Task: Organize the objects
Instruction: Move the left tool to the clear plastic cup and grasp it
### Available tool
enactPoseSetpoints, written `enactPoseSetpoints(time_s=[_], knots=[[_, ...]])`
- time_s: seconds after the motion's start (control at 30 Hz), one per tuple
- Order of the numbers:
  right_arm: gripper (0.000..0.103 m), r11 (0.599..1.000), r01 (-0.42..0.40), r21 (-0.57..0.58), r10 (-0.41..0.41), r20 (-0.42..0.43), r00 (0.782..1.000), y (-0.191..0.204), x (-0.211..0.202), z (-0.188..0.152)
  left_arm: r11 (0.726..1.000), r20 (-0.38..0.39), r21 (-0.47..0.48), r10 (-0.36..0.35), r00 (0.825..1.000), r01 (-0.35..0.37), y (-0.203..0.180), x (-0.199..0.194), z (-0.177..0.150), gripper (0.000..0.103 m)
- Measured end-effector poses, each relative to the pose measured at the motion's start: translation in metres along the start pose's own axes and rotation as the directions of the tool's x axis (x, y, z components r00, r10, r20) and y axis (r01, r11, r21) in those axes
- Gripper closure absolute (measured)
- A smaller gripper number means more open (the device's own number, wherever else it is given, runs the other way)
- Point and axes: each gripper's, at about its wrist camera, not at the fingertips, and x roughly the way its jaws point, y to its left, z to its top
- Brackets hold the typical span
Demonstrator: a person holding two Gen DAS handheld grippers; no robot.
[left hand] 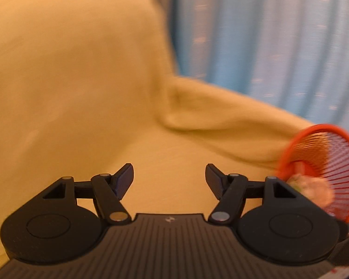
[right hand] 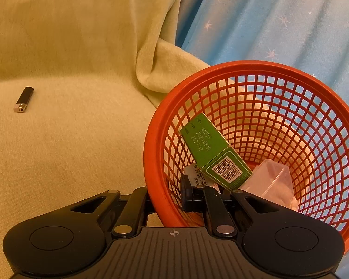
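Left gripper [left hand: 169, 181] is open with nothing between the pads, over the yellow blanket [left hand: 69, 93]. Right gripper [right hand: 167, 197] is clamped on the red basket [right hand: 332, 107] rim; black lighter [right hand: 23, 99] lies well away from the basket.

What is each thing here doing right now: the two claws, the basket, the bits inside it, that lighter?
Left gripper: open, empty.
Right gripper: shut on the basket rim.
Red basket: tilted, held.
Green box: inside the basket, leaning.
Clear plastic container: inside the basket.
Lighter: lying flat on the blanket, untouched.

Beige plush blanket [right hand: 69, 151] over couch; blue star-print curtain [right hand: 279, 23] behind.
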Motion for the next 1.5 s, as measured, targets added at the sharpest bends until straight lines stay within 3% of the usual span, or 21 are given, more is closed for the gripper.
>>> enactPoseSetpoints(time_s=[0.3,0.6,0.8,0.9,1.1,1.27,1.43,1.5], knots=[[0.097,1.000,0.001,-0.003,-0.001,0.000,1.000,0.000,-0.001,-0.001,0.958,-0.065,-0.156,0.233,0.970,-0.241,0.094,-0.010,-0.063,0.039],[0.097,1.000,0.002,-0.001,-0.002,-0.002,1.000,0.000,0.000,-0.001,0.903,-0.145,-0.223,0.340,0.929,-0.366,0.139,0.003,-0.129,0.037],[0.097,1.000,0.005,-0.010,-0.005,-0.008,1.000,0.002,0.000,-0.001,0.874,-0.165,-0.269,0.373,0.913,-0.405,0.159,0.021,-0.150,0.033],[0.097,1.000,0.006,-0.013,-0.006,-0.010,1.000,0.001,0.000,-0.001,0.891,-0.152,-0.220,0.370,0.917,-0.396,0.167,0.031,-0.155,0.024],[0.096,1.000,0.007,-0.020,-0.007,-0.013,1.000,0.001,0.001,-0.002,0.932,-0.135,-0.110,0.330,0.934,-0.345,0.178,0.049,-0.147,0.020],[0.096,1.000,0.008,-0.021,-0.008,-0.015,1.000,0.001,0.002,-0.003,0.952,-0.172,-0.039,0.292,0.941,-0.303,0.182,0.060,-0.141,0.020],[0.096,1.000,0.009,-0.027,-0.010,-0.017,1.000,0.003,0.001,-0.002,0.967,-0.214,-0.047,0.236,0.948,-0.251,0.171,0.055,-0.146,0.025],[0.096,0.999,0.010,-0.031,-0.011,-0.018,1.000,0.003,0.001,-0.002,0.975,-0.214,-0.072,0.190,0.958,-0.210,0.161,0.053,-0.151,0.029]])
